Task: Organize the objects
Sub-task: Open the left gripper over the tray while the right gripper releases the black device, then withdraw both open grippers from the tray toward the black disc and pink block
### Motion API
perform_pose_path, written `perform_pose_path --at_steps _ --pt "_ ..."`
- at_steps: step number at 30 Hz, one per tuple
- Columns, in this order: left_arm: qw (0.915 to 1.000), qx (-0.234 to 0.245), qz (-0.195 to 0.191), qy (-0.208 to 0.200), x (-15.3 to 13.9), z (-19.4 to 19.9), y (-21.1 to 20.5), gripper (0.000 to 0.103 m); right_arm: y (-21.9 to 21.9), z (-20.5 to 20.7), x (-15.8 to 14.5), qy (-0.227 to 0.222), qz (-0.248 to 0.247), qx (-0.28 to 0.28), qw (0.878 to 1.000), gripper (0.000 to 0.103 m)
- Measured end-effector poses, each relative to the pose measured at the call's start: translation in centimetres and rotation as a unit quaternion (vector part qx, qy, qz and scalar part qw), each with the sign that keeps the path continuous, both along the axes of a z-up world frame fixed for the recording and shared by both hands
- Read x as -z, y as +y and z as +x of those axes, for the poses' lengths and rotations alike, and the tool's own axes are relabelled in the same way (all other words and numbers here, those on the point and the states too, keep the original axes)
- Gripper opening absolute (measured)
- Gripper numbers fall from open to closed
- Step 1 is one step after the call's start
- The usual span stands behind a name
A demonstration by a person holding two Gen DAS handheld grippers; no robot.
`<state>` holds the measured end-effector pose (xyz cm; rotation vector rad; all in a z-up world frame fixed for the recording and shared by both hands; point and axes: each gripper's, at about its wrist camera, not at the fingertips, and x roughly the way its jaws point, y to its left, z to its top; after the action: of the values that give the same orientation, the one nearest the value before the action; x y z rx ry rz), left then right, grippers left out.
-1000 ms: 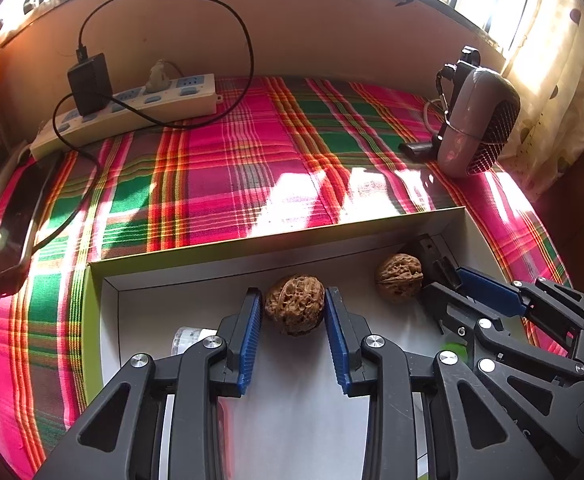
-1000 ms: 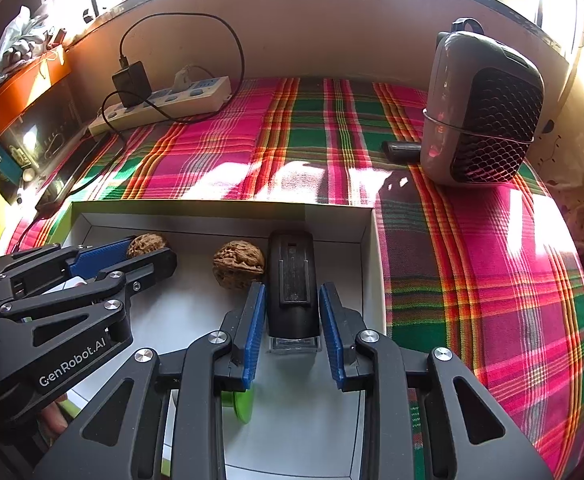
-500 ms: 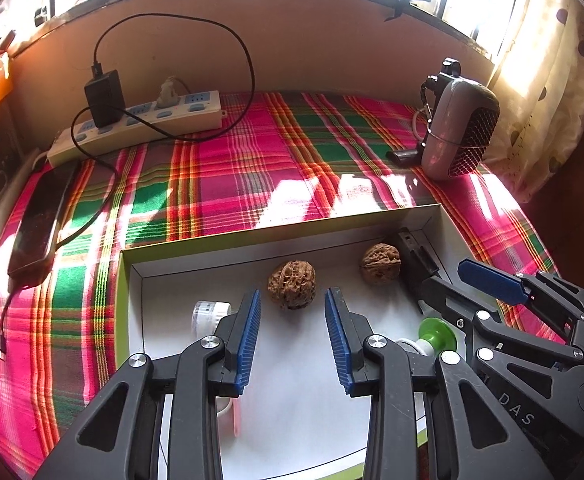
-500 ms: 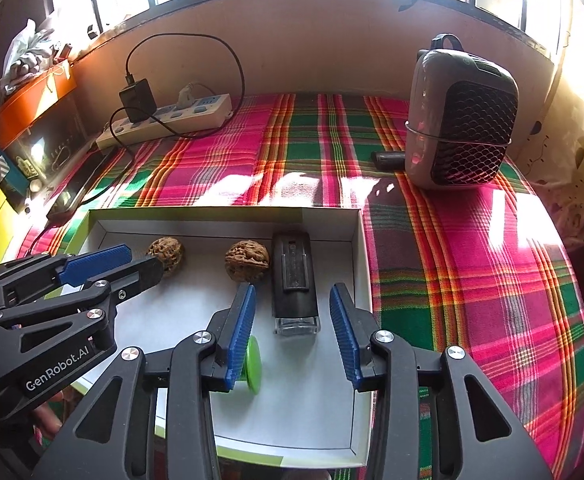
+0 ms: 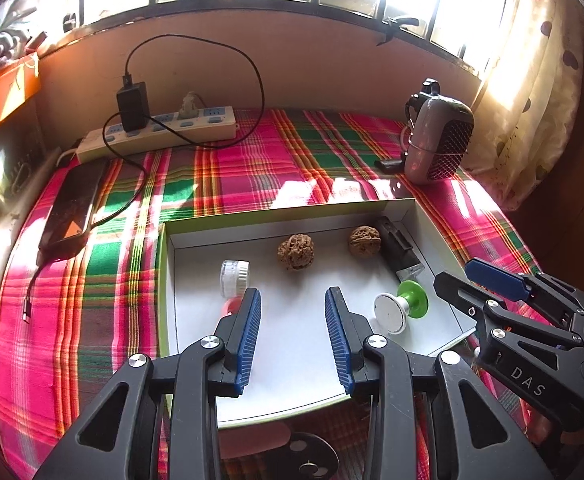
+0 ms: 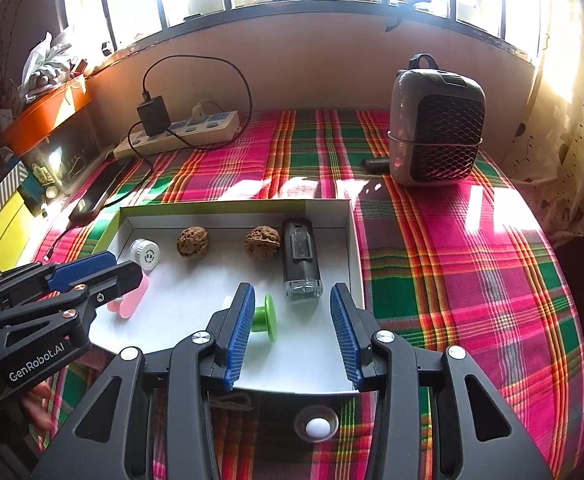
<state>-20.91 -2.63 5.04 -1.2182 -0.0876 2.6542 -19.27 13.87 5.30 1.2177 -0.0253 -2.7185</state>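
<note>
Right wrist view: my right gripper (image 6: 290, 330) hangs released over the white box (image 6: 355, 256), jaws apart with nothing held; the black device (image 6: 301, 258) lies in the box just beyond them, beside two walnuts (image 6: 262, 242). My left gripper (image 5: 293, 334) also gapes empty above the box floor.

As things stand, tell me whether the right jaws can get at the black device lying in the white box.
Probably yes. The right gripper stands open and empty, and the black device lies just ahead of it by the white box wall, with nothing lying over it. The nearer walnut sits close beside it.
</note>
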Motion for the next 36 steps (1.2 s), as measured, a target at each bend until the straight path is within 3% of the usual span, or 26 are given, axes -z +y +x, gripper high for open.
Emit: perform_pose_path --at_steps 20,36 --pt "0.9988 -0.034 0.035 0.005 0.9 7.1 -4.8 0.032 -0.5 5.7 0.5 0.01 -0.013 -0.03 0.999 0.041" --pt "0.9964 -0.062 0.051 -0.027 3.7 9.0 -7.6 0.032 -5.7 7.5 2.0 -0.01 -0.039 -0.144 0.989 0.045"
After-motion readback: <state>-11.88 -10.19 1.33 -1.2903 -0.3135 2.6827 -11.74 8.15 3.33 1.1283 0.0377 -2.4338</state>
